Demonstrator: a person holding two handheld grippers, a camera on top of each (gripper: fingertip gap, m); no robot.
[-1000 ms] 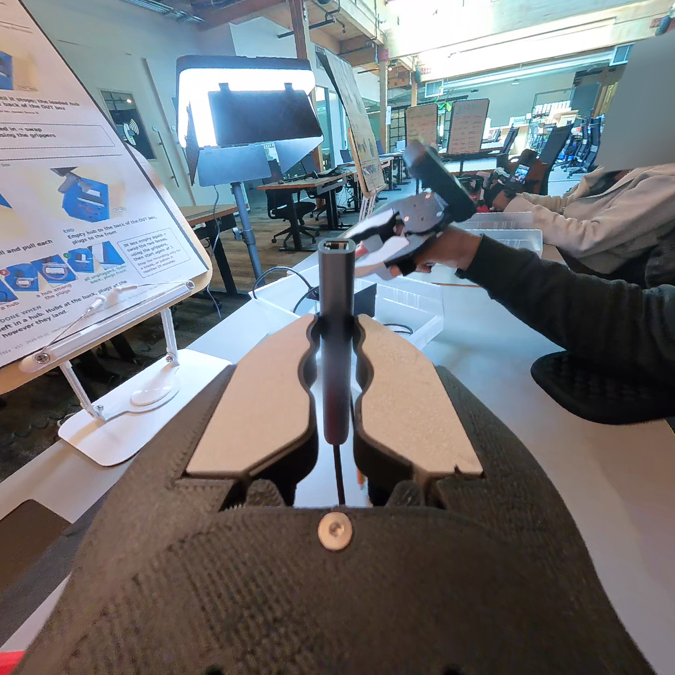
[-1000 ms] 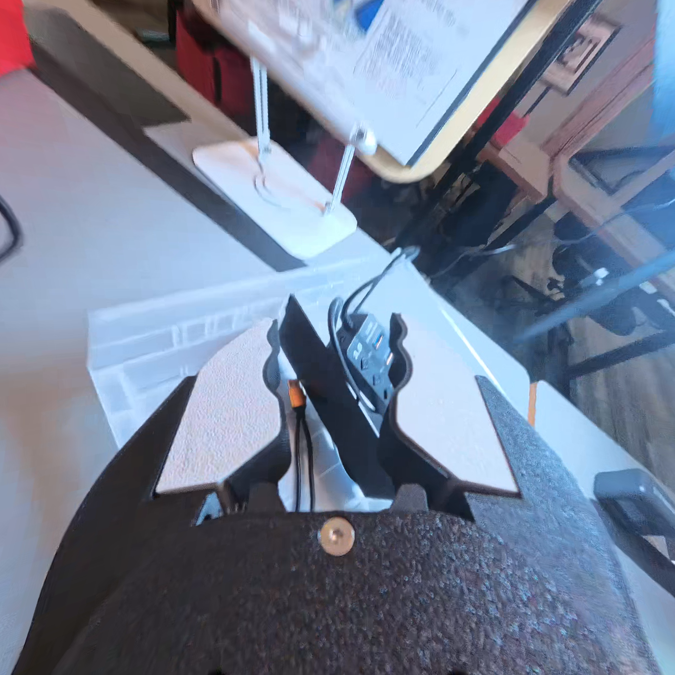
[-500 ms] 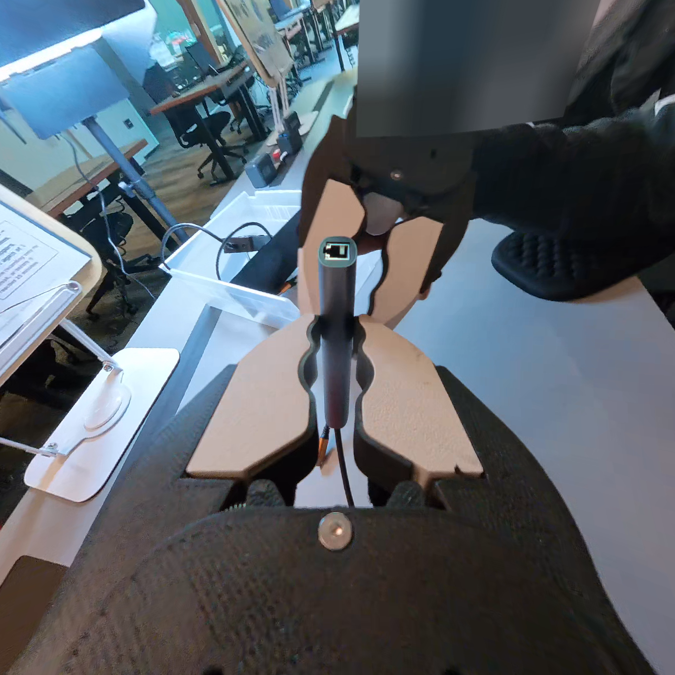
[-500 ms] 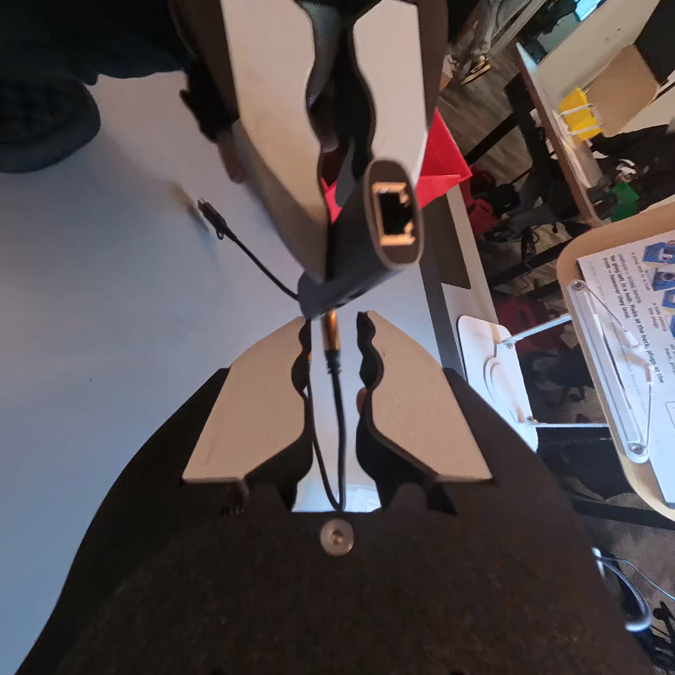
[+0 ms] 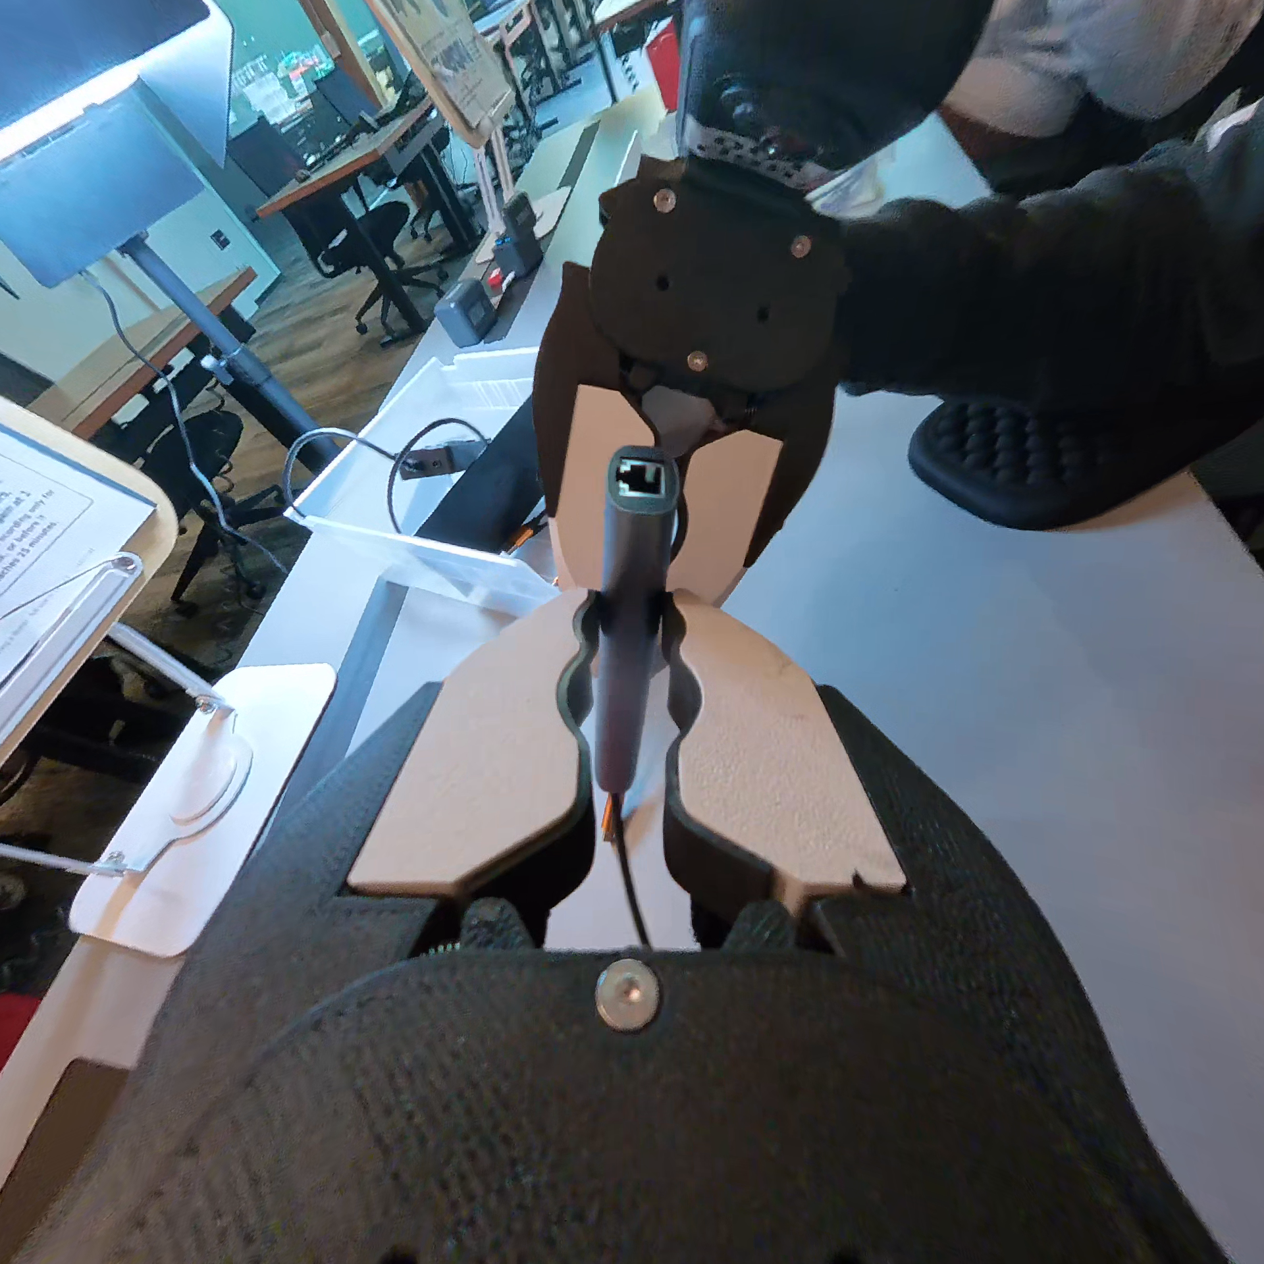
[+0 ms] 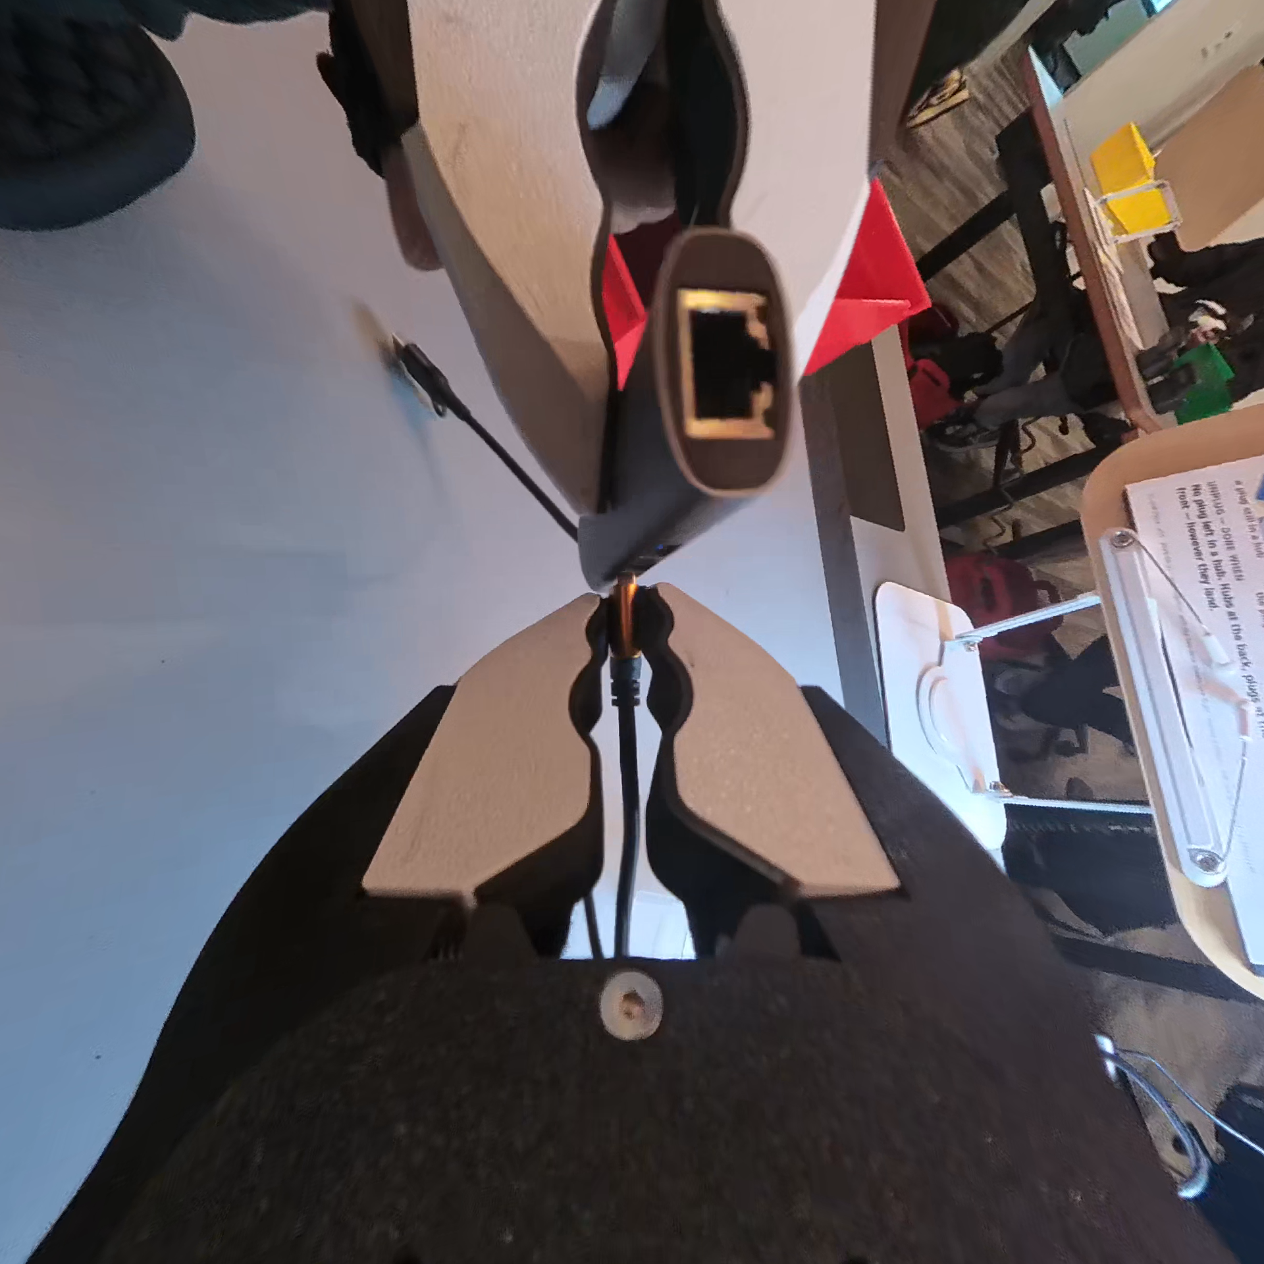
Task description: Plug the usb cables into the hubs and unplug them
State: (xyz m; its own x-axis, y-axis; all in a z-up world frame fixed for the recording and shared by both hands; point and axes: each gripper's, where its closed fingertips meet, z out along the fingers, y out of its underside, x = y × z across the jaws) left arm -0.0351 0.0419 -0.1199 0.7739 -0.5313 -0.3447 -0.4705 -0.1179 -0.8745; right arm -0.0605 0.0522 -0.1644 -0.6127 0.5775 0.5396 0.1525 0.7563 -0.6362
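My left gripper (image 5: 626, 605) is shut on a slim grey hub (image 5: 636, 547) that sticks out forward, its square network port facing away. My right gripper (image 6: 626, 602) is shut on a USB plug with an orange collar (image 6: 624, 622), and its black cable (image 6: 626, 786) runs back between the fingers. The plug's tip meets the hub's (image 6: 718, 383) side edge; I cannot tell how deep it sits. In the left wrist view the right gripper (image 5: 650, 581) faces mine, just behind the hub. The hub's own lead ends in a small plug (image 6: 424, 369) hanging over the table.
A white bin (image 5: 410, 547) with another hub and cables stands on the white table (image 5: 992, 752) at the left. An instruction sheet on a white stand (image 5: 205, 752) is at the table's left edge. A black padded rest (image 5: 1026, 465) lies at the right. A red object (image 6: 875, 273) sits beyond the table. Spacing between my two grippers at the tips: around 5 cm.
My right gripper left the bin with the orange-collared plug and swung round to face the hub. Both grippers closed in, and the plug tip now touches the hub.
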